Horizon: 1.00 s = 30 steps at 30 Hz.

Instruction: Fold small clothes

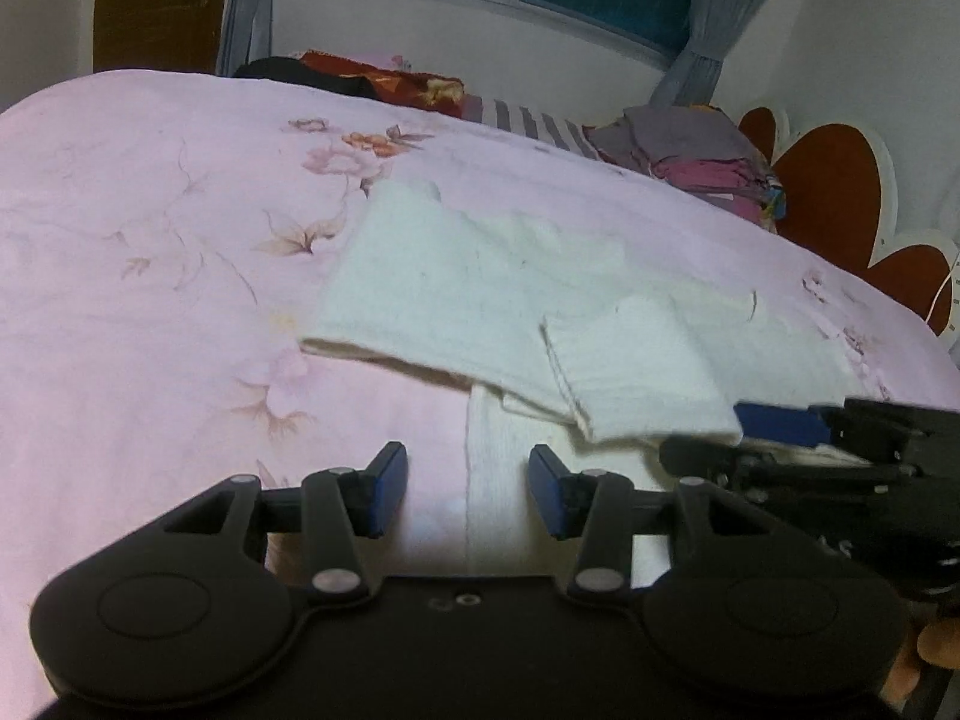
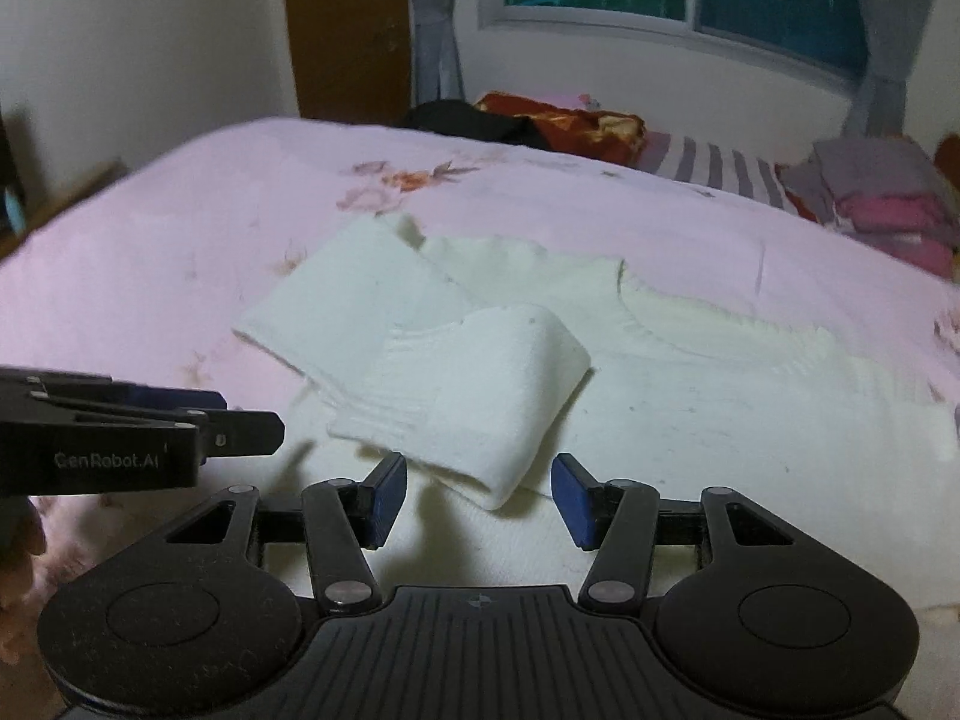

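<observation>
A white knit garment (image 1: 480,276) lies spread on the pink floral bedspread (image 1: 150,300), with one sleeve (image 1: 636,372) folded back over its body. It also shows in the right wrist view (image 2: 690,396), the folded sleeve (image 2: 480,396) lying just ahead of the fingers. My left gripper (image 1: 468,492) is open and empty over the garment's near edge. My right gripper (image 2: 479,501) is open and empty, its jaws standing to either side of the sleeve's near fold. The right gripper shows side-on at the right of the left wrist view (image 1: 702,438), next to the sleeve.
A stack of folded clothes (image 1: 708,162) sits at the far right of the bed, by a red heart-shaped headboard (image 1: 834,180). Dark and red fabrics (image 1: 360,75) and a striped pillow (image 1: 534,120) lie along the far edge under the window. A brown door (image 2: 348,24) stands at the back left.
</observation>
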Each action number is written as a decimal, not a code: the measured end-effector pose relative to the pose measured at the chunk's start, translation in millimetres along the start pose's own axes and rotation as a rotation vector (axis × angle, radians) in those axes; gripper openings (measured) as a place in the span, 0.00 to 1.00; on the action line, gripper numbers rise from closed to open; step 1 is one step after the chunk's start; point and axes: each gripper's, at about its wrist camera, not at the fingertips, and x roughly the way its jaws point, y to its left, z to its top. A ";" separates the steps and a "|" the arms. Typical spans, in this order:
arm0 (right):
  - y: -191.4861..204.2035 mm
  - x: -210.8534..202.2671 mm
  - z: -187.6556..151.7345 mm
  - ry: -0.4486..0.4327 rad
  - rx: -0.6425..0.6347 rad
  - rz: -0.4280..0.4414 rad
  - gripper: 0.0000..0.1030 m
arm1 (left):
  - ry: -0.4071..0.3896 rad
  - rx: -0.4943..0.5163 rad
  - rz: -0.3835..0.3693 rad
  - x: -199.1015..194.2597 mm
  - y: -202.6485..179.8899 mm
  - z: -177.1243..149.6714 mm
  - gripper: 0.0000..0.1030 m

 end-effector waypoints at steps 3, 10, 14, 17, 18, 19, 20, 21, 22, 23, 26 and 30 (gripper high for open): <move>0.0 4.4 1.0 -0.024 -0.008 -0.020 0.51 | -0.007 0.003 0.011 3.0 -0.7 0.6 0.43; -23.6 -9.2 21.2 -0.078 0.075 -0.013 0.10 | -0.023 0.009 0.051 11.8 -4.6 6.0 0.43; -59.5 -30.7 29.5 -0.117 0.220 -0.006 0.10 | -0.036 -0.001 0.076 16.5 -5.0 10.1 0.43; -90.4 -43.9 28.1 -0.121 0.299 -0.028 0.10 | -0.046 -0.007 0.084 18.8 -5.2 13.0 0.43; -100.1 -46.7 25.4 -0.114 0.323 -0.034 0.10 | -0.049 -0.006 0.085 19.1 -6.1 13.6 0.43; -110.7 -48.9 21.1 -0.104 0.351 -0.040 0.10 | -0.054 -0.004 0.086 19.5 -6.9 14.4 0.43; -120.1 -49.3 16.4 -0.092 0.378 -0.047 0.10 | -0.061 -0.001 0.085 19.9 -7.7 14.6 0.41; -130.0 -49.9 10.5 -0.081 0.413 -0.048 0.10 | -0.072 0.006 0.088 19.9 -9.1 14.9 0.40; -140.1 -50.3 4.3 -0.070 0.454 -0.044 0.10 | -0.084 0.014 0.092 20.1 -10.4 15.1 0.39; -148.0 -50.7 -1.2 -0.061 0.488 -0.043 0.10 | -0.088 0.018 0.093 20.0 -11.6 15.2 0.39; -166.5 -55.3 -14.7 -0.044 0.553 -0.049 0.10 | -0.099 0.017 0.095 20.1 -12.8 16.0 0.38; -178.8 -62.6 -22.6 -0.035 0.558 -0.087 0.10 | -0.124 0.030 0.085 18.7 -16.3 15.5 0.25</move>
